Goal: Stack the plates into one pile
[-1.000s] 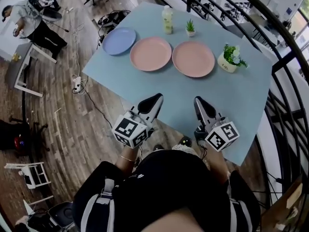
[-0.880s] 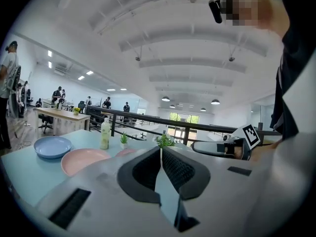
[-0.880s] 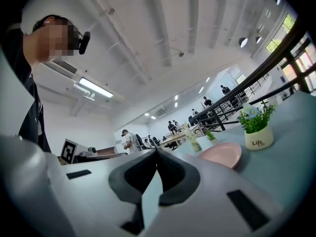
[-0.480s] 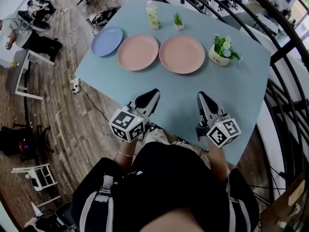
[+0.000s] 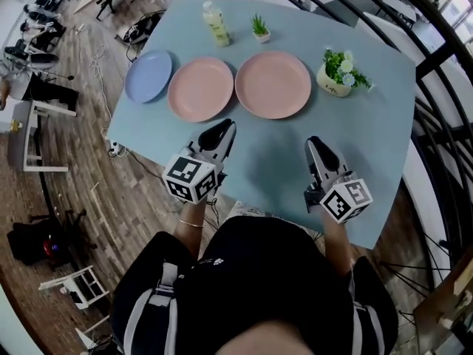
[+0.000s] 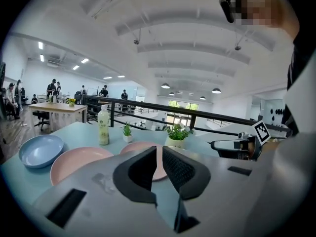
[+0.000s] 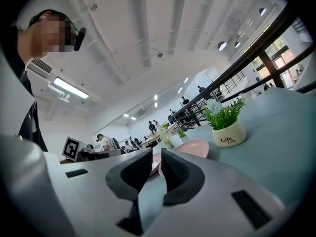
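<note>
Three plates lie in a row at the far side of the light blue table (image 5: 369, 139): a blue plate (image 5: 148, 75) at the left, a pink plate (image 5: 200, 89) in the middle, and a larger pink plate (image 5: 273, 84) at the right. My left gripper (image 5: 220, 130) is shut and empty, just short of the middle pink plate. My right gripper (image 5: 316, 145) is shut and empty, over bare table below the right plate. The left gripper view shows the blue plate (image 6: 40, 150) and the middle pink plate (image 6: 79, 162) beyond the left gripper (image 6: 162, 157). In the right gripper view, the right gripper (image 7: 157, 163) points at the larger pink plate (image 7: 192, 148).
A drink bottle (image 5: 216, 24) and a small potted plant (image 5: 259, 28) stand behind the plates. A white flower pot (image 5: 338, 75) sits right of the larger pink plate. A black railing (image 5: 436, 72) runs along the table's right side. Wooden floor lies to the left.
Both grippers have moved forward over the table toward the plates, the left one further. Both jaw pairs stay together with nothing held.
</note>
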